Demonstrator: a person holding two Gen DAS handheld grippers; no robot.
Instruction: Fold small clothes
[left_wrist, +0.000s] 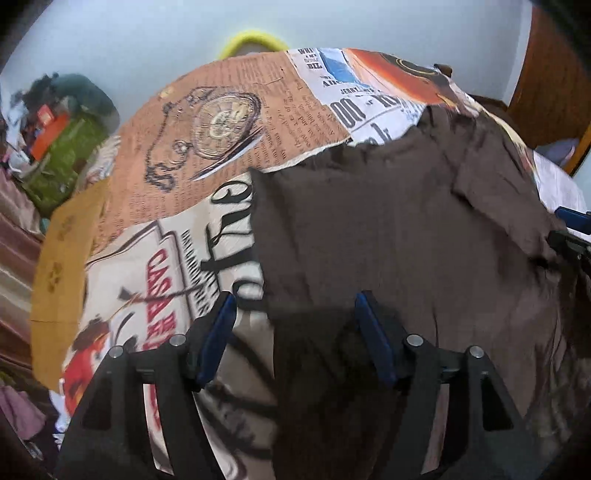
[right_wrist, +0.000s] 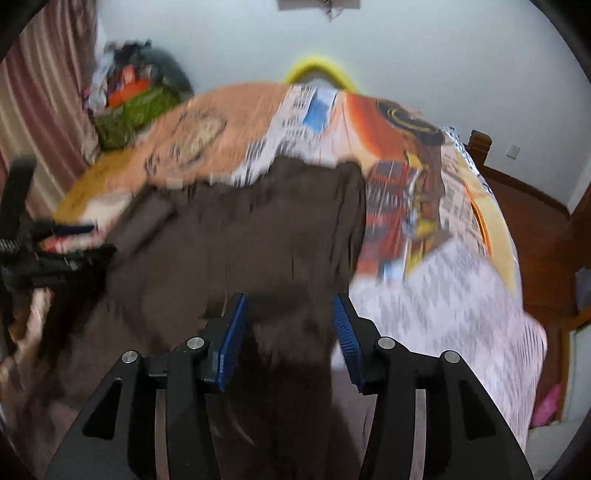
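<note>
A dark brown garment (left_wrist: 399, 236) lies spread on a table covered with a newspaper-print cloth (left_wrist: 207, 122). My left gripper (left_wrist: 295, 306) is open, its blue pads straddling the garment's left edge at the near side. In the right wrist view, which is motion-blurred, the same brown garment (right_wrist: 251, 236) lies ahead and my right gripper (right_wrist: 290, 306) is open over its near right part. The right gripper also shows at the far right of the left wrist view (left_wrist: 572, 229), and the left gripper at the left of the right wrist view (right_wrist: 70, 240).
The printed cloth (right_wrist: 443, 280) hangs over the table's right side. A green bag (left_wrist: 62, 158) with clutter sits at the far left by a striped curtain (right_wrist: 40, 122). A yellow ring (left_wrist: 255, 40) shows behind the table. Wooden furniture (right_wrist: 528, 221) stands to the right.
</note>
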